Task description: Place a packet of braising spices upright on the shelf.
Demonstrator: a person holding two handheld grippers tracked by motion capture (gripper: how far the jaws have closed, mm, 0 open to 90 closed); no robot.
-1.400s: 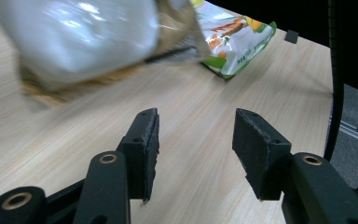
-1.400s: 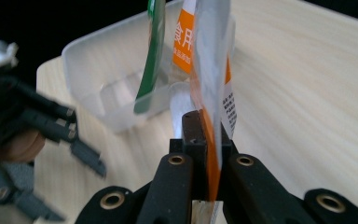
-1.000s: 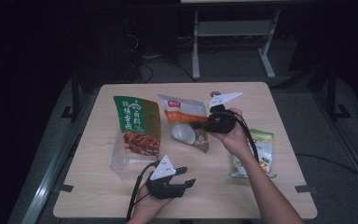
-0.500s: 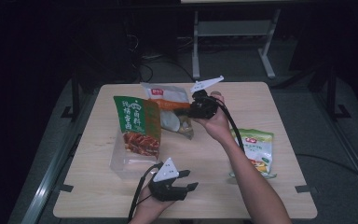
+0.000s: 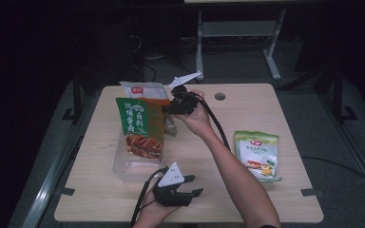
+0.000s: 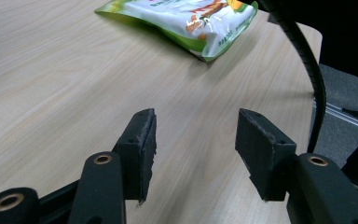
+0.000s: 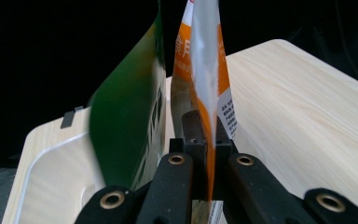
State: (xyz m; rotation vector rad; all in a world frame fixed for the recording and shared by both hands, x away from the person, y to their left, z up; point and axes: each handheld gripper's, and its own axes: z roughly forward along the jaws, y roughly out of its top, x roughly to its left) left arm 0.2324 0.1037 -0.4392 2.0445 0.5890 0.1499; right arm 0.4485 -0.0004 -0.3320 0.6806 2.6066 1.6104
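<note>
My right gripper (image 7: 205, 140) pinches the orange packet (image 7: 205, 70) just beside the green bag (image 5: 140, 124); my left gripper (image 6: 196, 149), nearer me, stands spread and empty.

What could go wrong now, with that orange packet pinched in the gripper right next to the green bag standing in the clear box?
The right gripper pinches the orange packet by a thin edge, so it might slip or twist loose. The green bag stands upright in the clear box close beside it; a sideways nudge could tip it over. The left gripper rests open on the table, too far off to steady anything.
</note>
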